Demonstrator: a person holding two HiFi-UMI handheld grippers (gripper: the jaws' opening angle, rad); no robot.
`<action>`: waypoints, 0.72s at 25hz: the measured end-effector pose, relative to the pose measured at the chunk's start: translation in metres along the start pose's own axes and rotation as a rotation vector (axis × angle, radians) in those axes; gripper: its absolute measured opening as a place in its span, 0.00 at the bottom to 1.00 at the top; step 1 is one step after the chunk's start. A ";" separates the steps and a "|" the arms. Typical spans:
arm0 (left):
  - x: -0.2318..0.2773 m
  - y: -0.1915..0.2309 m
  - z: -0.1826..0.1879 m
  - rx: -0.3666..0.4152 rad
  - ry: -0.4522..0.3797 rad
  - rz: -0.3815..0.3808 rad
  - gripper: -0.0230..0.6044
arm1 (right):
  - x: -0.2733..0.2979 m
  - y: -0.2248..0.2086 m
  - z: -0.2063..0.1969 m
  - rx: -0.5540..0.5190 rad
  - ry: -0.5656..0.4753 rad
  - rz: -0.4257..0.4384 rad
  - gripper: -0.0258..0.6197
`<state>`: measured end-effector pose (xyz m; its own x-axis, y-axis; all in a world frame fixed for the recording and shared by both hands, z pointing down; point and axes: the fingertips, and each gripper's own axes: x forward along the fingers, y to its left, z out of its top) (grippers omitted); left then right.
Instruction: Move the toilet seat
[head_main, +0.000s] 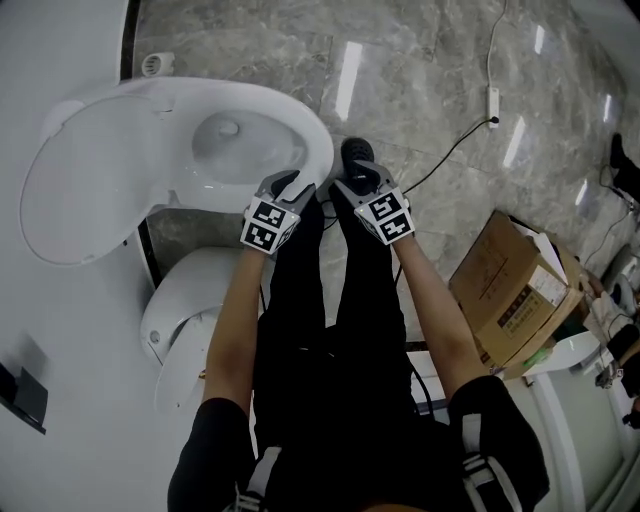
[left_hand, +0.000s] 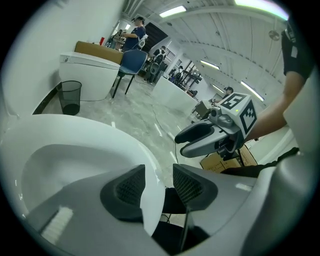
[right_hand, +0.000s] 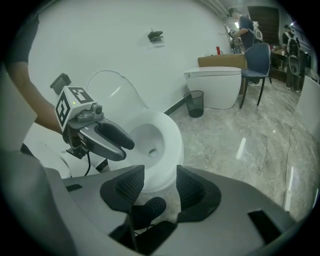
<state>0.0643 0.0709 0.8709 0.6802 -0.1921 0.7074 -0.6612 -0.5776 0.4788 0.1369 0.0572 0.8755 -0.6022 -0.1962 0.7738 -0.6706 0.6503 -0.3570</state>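
Both claws are standing apart: the left gripper (head_main: 285, 184) is straddling, unpinched, the front rim of the lowered toilet seat (head_main: 318, 135), and the right gripper (head_main: 355, 181) is hovering empty beside it. A shallow bite is probably risking a slip, with the seat slamming down.

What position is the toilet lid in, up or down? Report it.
Up. The toilet lid stands raised behind the toilet bowl, whose inside lies uncovered in the head view.

Head view steeply down, gripper views close, all sharing toilet (head_main: 318, 140)
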 end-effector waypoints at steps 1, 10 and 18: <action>0.005 0.002 -0.004 0.001 0.009 -0.004 0.32 | 0.004 -0.002 -0.002 0.001 0.002 0.001 0.36; 0.044 0.019 -0.023 -0.010 0.052 -0.033 0.38 | 0.029 -0.022 -0.008 0.008 -0.004 0.025 0.36; 0.073 0.027 -0.033 -0.032 0.082 -0.068 0.48 | 0.045 -0.042 -0.013 -0.021 0.005 0.035 0.36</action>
<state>0.0856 0.0675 0.9527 0.6967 -0.0868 0.7121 -0.6247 -0.5614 0.5427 0.1437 0.0303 0.9316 -0.6229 -0.1698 0.7637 -0.6400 0.6720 -0.3726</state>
